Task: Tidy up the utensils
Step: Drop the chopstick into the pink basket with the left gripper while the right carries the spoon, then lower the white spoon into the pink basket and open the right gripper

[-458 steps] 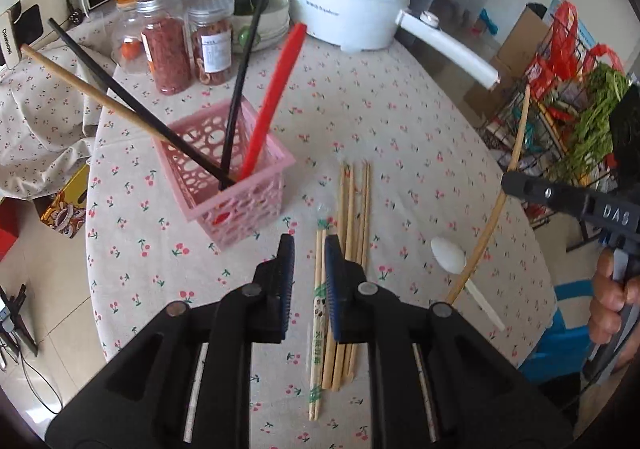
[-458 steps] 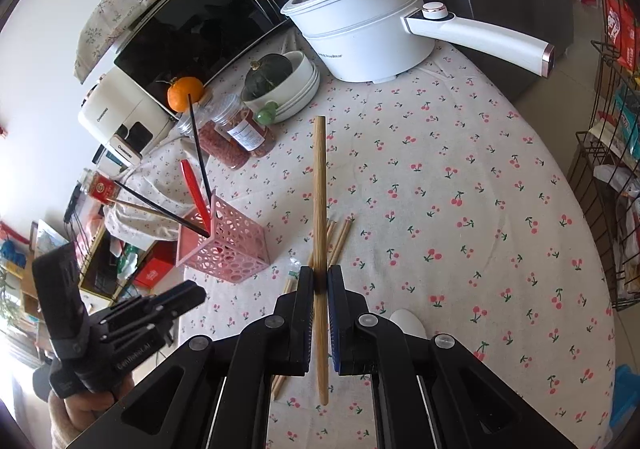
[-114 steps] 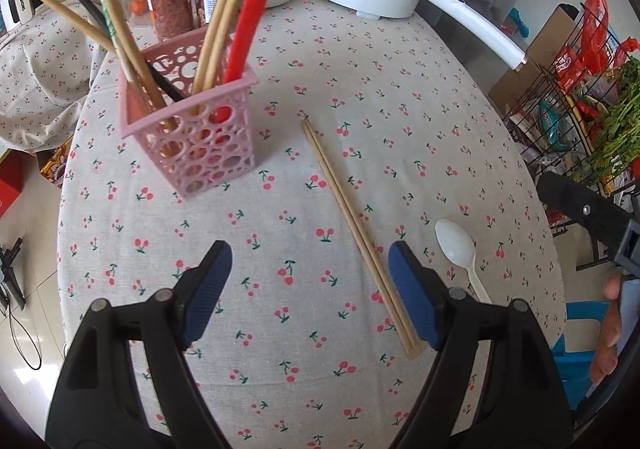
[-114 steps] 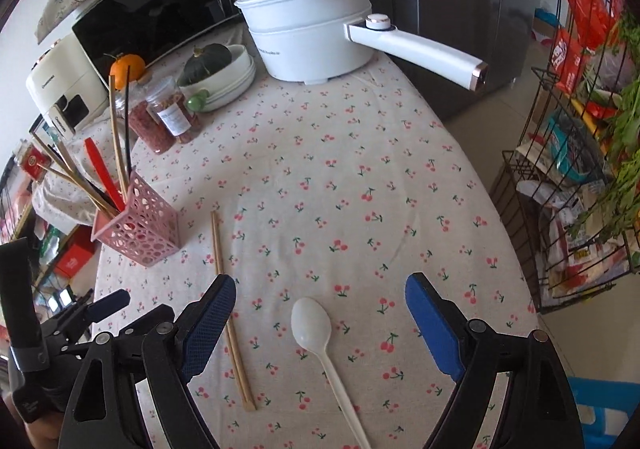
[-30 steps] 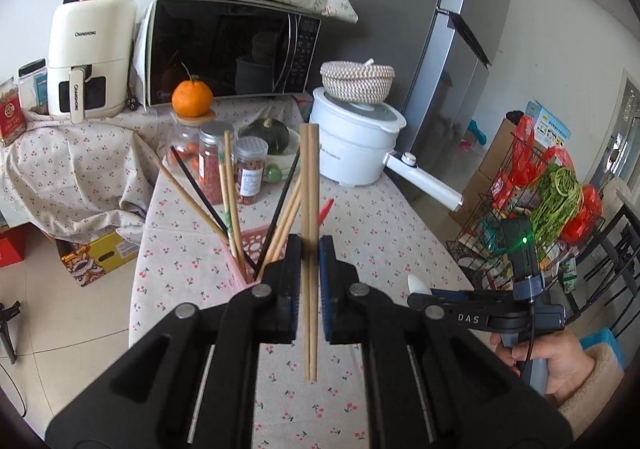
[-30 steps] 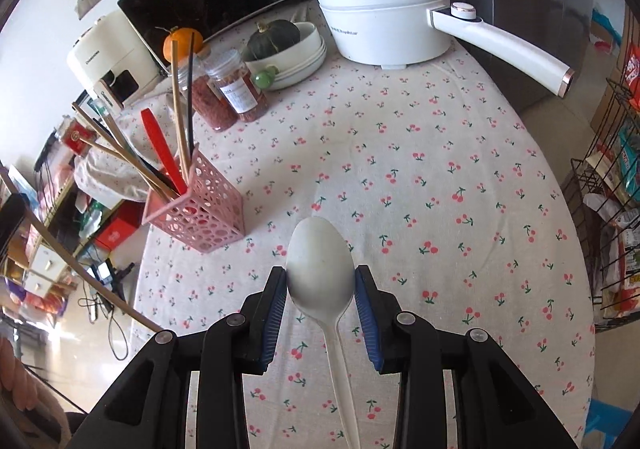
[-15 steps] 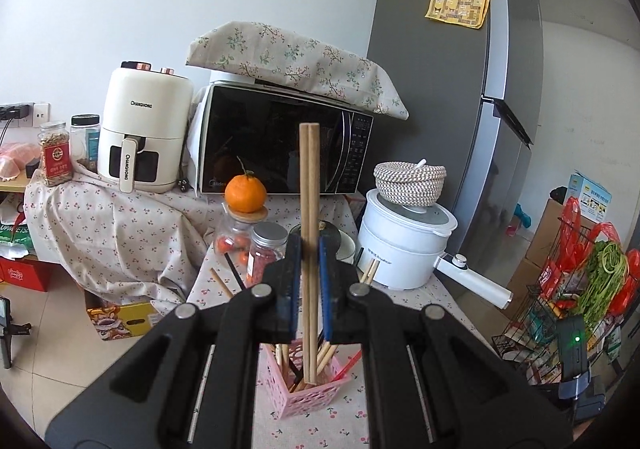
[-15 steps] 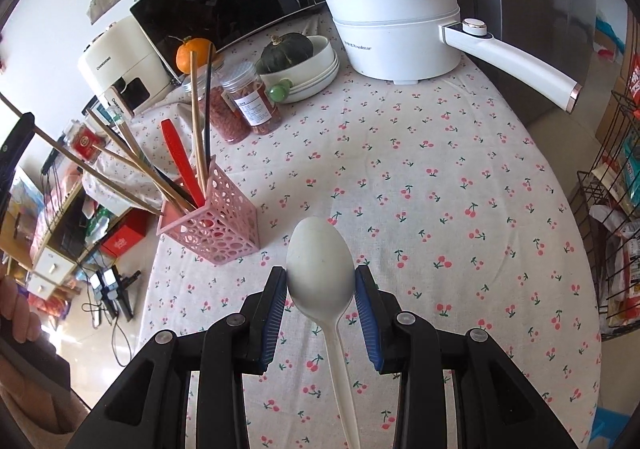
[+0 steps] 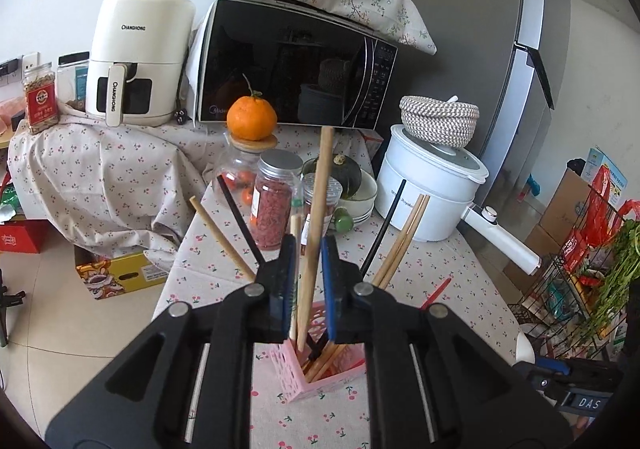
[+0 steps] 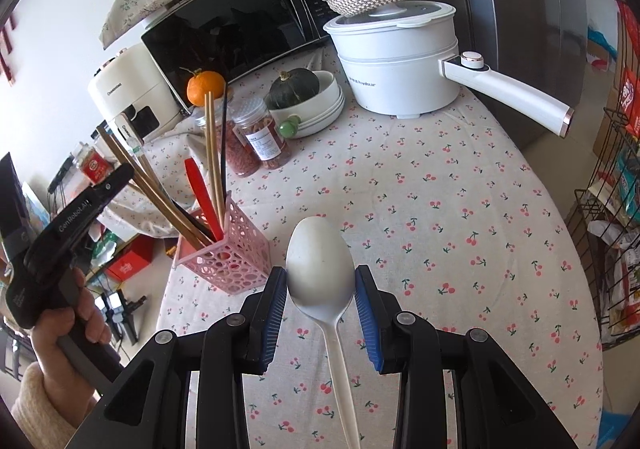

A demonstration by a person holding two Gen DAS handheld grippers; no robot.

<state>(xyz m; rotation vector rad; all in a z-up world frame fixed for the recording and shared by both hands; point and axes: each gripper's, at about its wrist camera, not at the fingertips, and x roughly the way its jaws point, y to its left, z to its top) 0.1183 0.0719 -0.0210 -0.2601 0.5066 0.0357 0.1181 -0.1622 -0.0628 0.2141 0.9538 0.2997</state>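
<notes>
The task looks nearly done, judging by the table: the pink basket [image 10: 224, 253] near the left edge of the cloth already bristles with chopsticks and a red utensil; the left gripper [image 9: 306, 281] hangs right over it, jaws slightly parted around a wooden chopstick pair [image 9: 316, 217] whose lower ends are already inside, though whether the pads grip or just flank it is hard to say; further right, the right gripper [image 10: 321, 295] pinches the bowl of the white spoon [image 10: 320, 261] above the tablecloth [image 10: 460, 209], which shows no other loose utensils; what remains is dropping that spoon into the basket.
</notes>
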